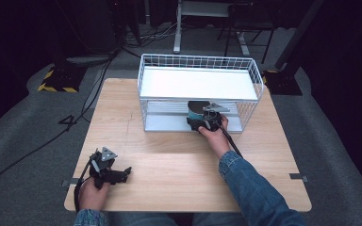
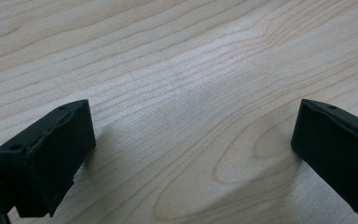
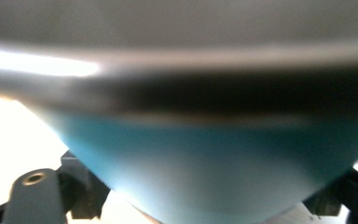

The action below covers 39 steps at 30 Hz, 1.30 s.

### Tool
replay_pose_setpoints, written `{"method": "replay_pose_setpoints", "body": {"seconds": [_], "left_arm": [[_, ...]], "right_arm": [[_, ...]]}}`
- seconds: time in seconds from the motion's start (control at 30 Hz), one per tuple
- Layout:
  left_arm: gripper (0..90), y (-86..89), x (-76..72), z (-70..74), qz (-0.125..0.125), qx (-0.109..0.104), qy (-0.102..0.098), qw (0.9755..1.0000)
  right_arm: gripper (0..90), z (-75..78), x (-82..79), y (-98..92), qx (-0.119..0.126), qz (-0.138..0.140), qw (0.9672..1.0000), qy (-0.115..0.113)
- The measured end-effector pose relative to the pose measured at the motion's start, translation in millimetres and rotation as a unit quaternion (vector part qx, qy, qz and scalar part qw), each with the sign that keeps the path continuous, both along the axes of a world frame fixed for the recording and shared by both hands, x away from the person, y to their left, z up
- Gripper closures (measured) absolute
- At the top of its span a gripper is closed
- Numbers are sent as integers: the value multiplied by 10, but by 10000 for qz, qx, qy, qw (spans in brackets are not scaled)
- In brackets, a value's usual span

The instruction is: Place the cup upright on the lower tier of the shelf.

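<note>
Lab: dark floor cables (image 1: pixel 99 75), stands (image 1: pixel 59 77), worktable (image 1: pixel 169 160).

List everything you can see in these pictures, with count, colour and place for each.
Light wooden table: one, centre of the high view.
White wire two-tier shelf rack: one, far side of the table.
Teal bowl with dark rim: one, at the rack's lower tier, between the right gripper's jaws.
Left gripper: one, black, open, near left of the table.
Right gripper: one, black, at the rack's front.
Denim sleeve: blue, right forearm.
</note>
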State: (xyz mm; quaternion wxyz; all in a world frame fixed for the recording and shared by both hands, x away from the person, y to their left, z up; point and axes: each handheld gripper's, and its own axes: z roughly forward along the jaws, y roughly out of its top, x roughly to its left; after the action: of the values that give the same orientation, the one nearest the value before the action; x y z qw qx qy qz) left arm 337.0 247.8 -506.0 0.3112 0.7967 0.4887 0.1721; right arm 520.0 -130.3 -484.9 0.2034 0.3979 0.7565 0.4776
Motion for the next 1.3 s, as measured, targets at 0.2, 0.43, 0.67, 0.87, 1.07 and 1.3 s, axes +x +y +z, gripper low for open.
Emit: {"method": "replay_pose_setpoints", "body": {"seconds": [0.2, 0.43, 0.67, 0.87, 1.07, 1.3], "left_arm": [[0, 1, 1, 0, -10, 1, -2, 10000], [0, -3, 5, 0, 4, 8, -13, 10000], [0, -6, 12, 2, -11, 11, 0, 10000], [0, -6, 12, 1, -8, 9, -1, 10000], [1, -11, 5, 0, 39, -2, -6, 10000], [1, -13, 3, 0, 52, -3, -7, 10000]], "right_arm": [[158, 5, -12, -6, -11, -129, 9999, 107], [158, 52, -73, -24, -104, -92, 9998, 160], [156, 149, -221, -100, 25, -151, 9994, 323], [157, 246, -378, -222, 76, -34, 9993, 353], [157, 343, -499, -352, 137, 39, 9994, 323], [157, 457, -648, -520, 167, 165, 9995, 223]]}}
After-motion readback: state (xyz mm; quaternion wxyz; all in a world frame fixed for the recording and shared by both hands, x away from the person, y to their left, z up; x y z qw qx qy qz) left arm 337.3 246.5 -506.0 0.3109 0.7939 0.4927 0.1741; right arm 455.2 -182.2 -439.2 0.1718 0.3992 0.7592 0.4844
